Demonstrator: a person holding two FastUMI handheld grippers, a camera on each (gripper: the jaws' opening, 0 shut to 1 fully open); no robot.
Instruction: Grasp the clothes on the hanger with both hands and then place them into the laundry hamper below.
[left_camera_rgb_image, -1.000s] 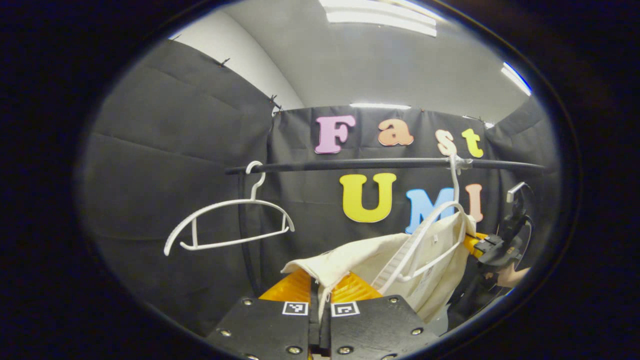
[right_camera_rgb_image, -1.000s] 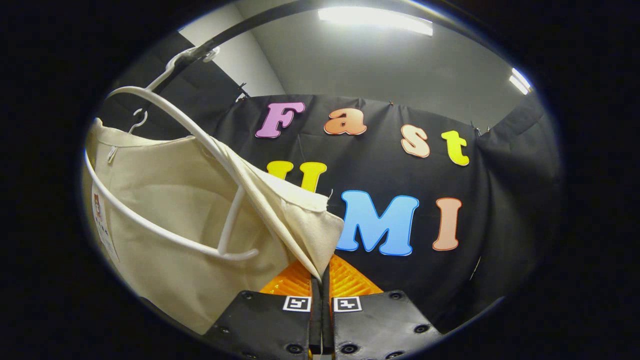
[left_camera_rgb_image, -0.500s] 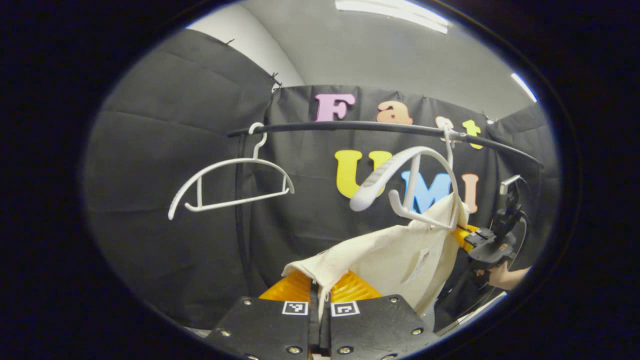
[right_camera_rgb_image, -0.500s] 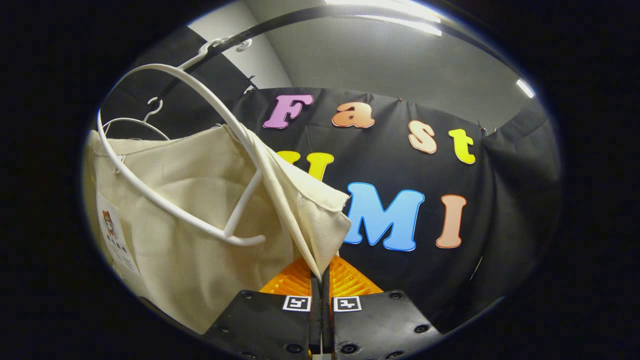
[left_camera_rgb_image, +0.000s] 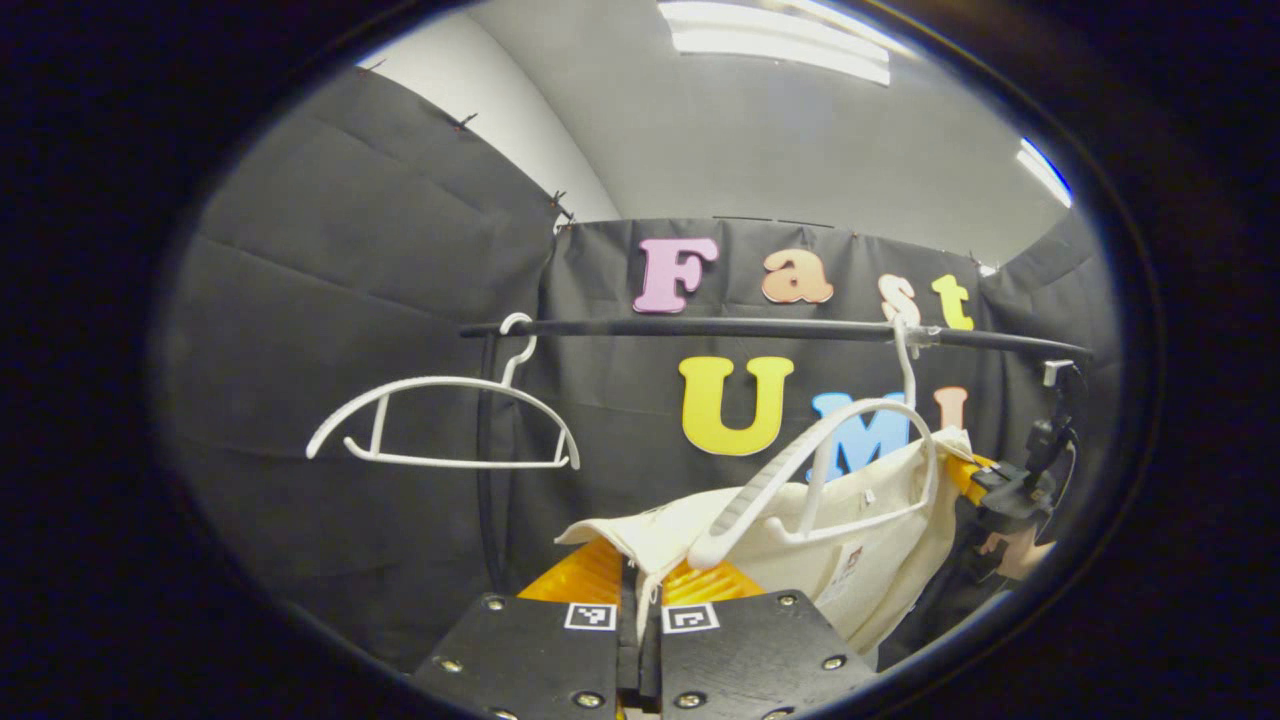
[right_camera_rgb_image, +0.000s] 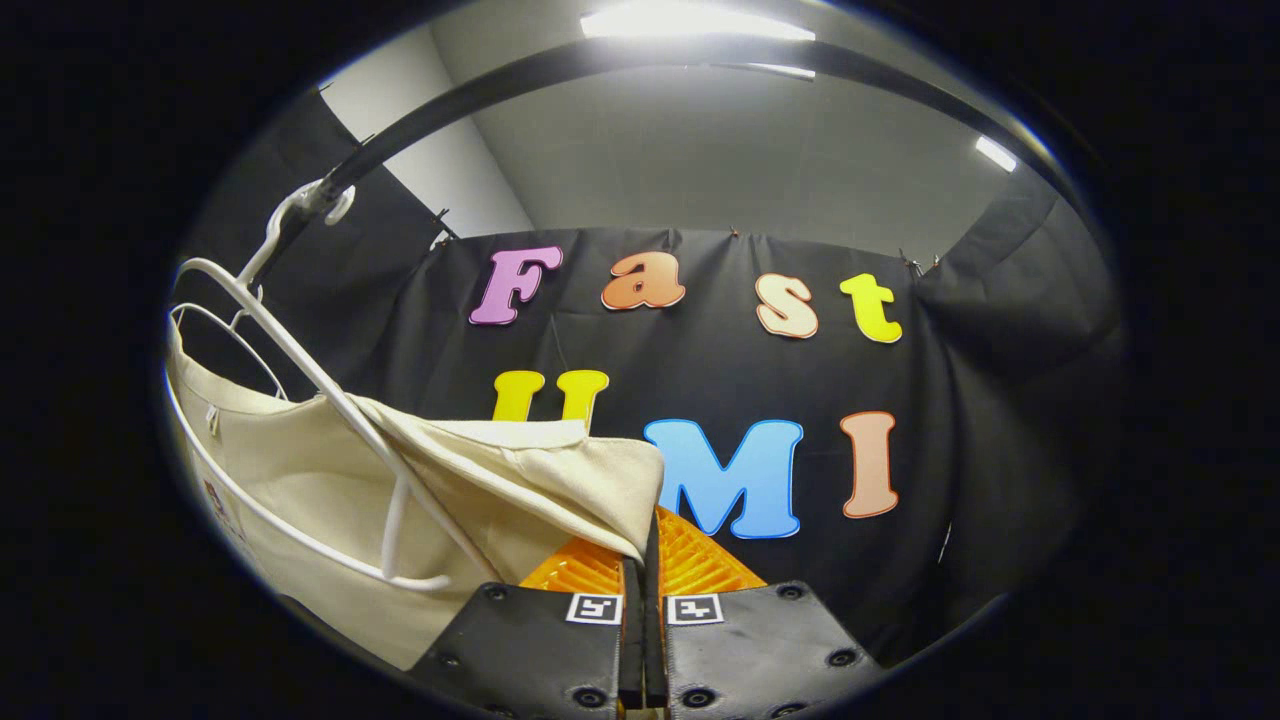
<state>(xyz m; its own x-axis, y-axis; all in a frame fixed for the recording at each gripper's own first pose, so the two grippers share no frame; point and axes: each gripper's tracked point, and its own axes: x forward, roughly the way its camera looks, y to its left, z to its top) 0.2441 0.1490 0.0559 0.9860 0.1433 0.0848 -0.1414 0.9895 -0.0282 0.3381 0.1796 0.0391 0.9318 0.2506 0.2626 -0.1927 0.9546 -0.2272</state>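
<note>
Black cloth walls back a dark rail (left_camera_rgb_image: 760, 328) where a cream garment (left_camera_rgb_image: 860, 545) sags half off its white hanger (left_camera_rgb_image: 830, 470), one corner clamped in each closed gripper, left (left_camera_rgb_image: 640, 590) and right (right_camera_rgb_image: 640, 565).

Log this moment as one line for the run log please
left gripper: shut on cream garment | right gripper: shut on garment | garment partly on white hanger | hanger hooked on rail | hamper: not placed yet
</note>
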